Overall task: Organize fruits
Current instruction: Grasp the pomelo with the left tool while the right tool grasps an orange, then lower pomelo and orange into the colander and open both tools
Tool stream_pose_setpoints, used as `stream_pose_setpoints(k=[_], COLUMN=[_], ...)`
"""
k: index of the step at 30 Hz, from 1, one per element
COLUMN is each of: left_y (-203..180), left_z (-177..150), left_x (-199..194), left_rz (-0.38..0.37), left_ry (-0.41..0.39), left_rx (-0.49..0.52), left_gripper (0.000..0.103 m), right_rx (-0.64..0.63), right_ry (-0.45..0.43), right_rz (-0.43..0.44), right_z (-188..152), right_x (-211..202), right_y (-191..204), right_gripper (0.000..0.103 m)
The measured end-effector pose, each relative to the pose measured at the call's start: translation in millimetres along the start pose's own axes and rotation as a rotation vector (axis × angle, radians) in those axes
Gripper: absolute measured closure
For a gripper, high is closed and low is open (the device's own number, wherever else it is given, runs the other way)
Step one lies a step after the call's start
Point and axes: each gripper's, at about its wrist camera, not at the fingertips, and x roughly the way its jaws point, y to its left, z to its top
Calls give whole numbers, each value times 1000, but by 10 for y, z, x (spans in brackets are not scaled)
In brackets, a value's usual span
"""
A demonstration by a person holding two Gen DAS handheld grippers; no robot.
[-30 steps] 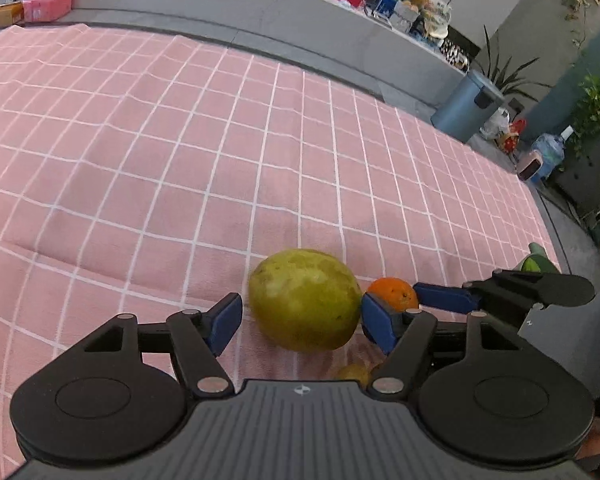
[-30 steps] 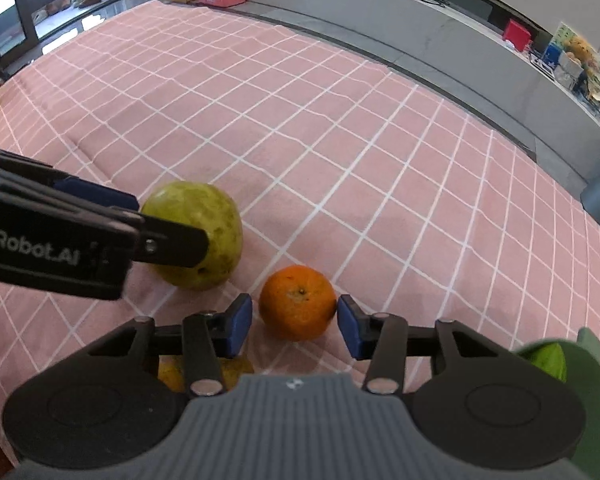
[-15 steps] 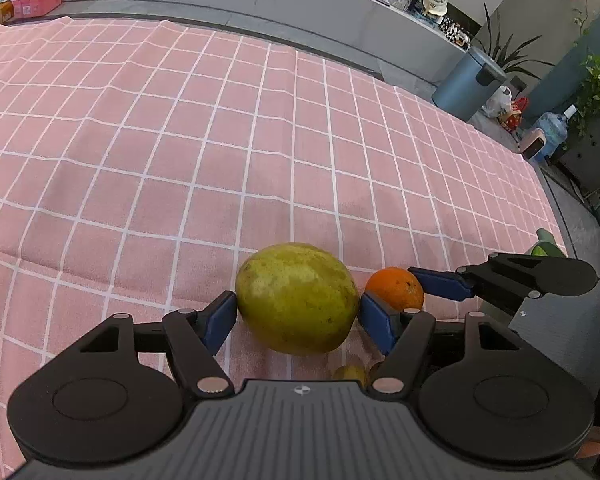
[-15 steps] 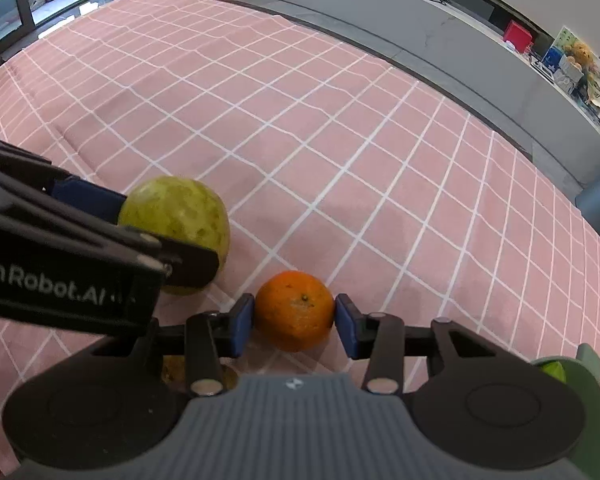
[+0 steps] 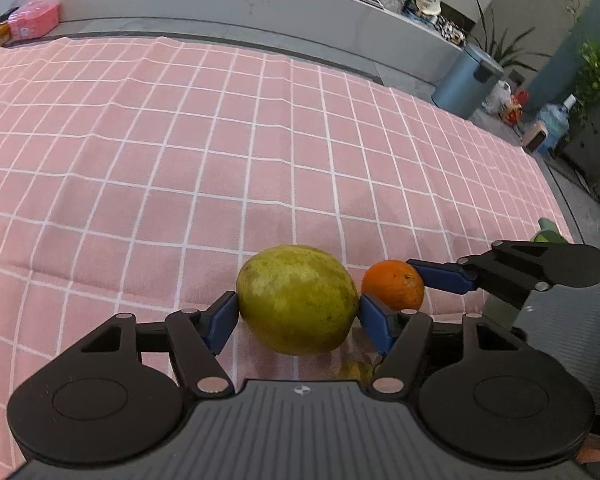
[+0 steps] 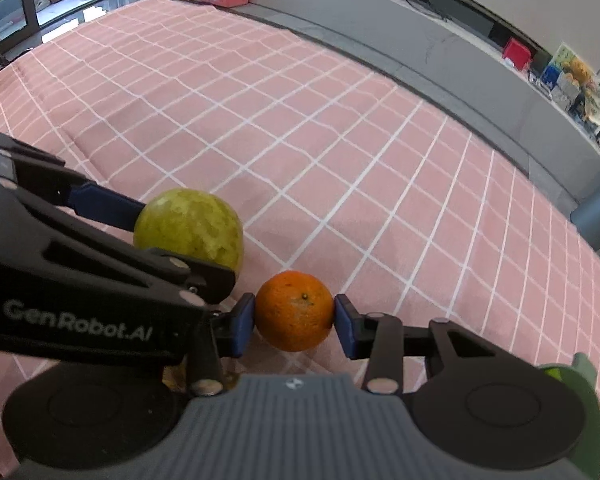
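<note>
My left gripper is shut on a large yellow-green fruit, its blue pads pressing both sides. The fruit also shows in the right wrist view, held by the left gripper's fingers. My right gripper is shut on an orange; the orange also shows in the left wrist view just right of the green fruit, with the right gripper's finger against it. Both fruits sit over the near edge of the pink checked cloth.
A small yellowish fruit lies partly hidden under the left gripper. A green object sits at the cloth's near right corner. A grey counter with a pink box runs behind the table. A bin stands beyond.
Both grippers closed onto their fruits: the left on the green fruit, the right on the orange. Both views have tilted upward and show more of the far counter.
</note>
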Motion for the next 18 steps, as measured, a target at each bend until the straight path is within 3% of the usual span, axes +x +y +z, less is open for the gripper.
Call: stream_pose_setpoints(k=[11,18], left_y=[37,-204], left_z=[-88,-125], left_x=[-523,-889], left_rz=[-67,-107], left_ry=[-69,-102], left_rx=[-23,43], left_gripper=[27,27], right_rx=[9,95], right_ry=[-87,-142], right_rz=[41,83], right_z=[-20,-207], right_x=[-545,-1055], right_y=[23,-162], right_gripper=[64,64])
